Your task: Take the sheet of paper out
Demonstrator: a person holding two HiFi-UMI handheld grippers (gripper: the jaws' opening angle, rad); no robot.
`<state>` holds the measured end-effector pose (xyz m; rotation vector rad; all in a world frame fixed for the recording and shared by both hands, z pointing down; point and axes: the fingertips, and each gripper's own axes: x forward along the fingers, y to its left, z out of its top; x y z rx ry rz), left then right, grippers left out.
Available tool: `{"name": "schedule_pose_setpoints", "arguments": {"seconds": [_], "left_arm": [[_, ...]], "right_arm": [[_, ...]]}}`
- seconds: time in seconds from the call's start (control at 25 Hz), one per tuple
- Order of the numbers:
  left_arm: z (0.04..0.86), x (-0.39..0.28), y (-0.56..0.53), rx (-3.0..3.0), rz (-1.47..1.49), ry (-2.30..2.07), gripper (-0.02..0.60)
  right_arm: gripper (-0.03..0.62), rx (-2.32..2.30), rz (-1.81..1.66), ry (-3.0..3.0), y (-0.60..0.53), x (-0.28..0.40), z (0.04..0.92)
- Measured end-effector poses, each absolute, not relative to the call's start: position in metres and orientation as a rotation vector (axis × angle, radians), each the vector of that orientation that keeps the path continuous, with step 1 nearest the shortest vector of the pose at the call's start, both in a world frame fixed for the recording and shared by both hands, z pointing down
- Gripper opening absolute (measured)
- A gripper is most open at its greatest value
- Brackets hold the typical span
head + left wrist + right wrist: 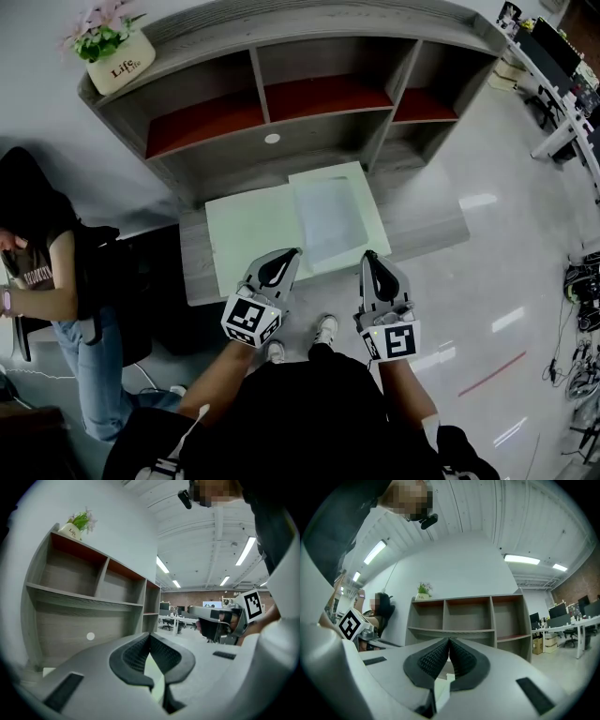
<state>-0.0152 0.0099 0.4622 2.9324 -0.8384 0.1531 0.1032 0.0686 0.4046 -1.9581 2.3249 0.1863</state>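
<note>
Our left gripper (289, 253) and right gripper (369, 255) are closed and empty at the near edge of the pale green flat folder (248, 230). The white paper sheet (328, 217) lies on the folder's right half. We should open one gripper, then pinch the sheet's near edge only.

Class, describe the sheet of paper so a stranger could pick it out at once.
Start at the grey shelf unit and drop to the desktop before it, where two pale green panels lie side by side. The sheet of paper lies on the right one, the only greyish-white patch among green.
</note>
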Motion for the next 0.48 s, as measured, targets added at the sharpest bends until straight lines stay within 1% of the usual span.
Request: {"name": "schedule_pose_setpoints", "arguments": {"seconds": [0.2, 0.48], "left_arm": [[0.471, 0.012, 0.004, 2.904, 0.178, -0.881, 0.006], [0.461, -0.004, -0.023, 2.824, 0.186, -1.067, 0.006]], "right_arm": [[0.023, -1.905, 0.168, 2.382, 0.061, 0.127, 0.41], [0.023, -1.806, 0.14, 2.4, 0.04, 0.13, 0.407]]}}
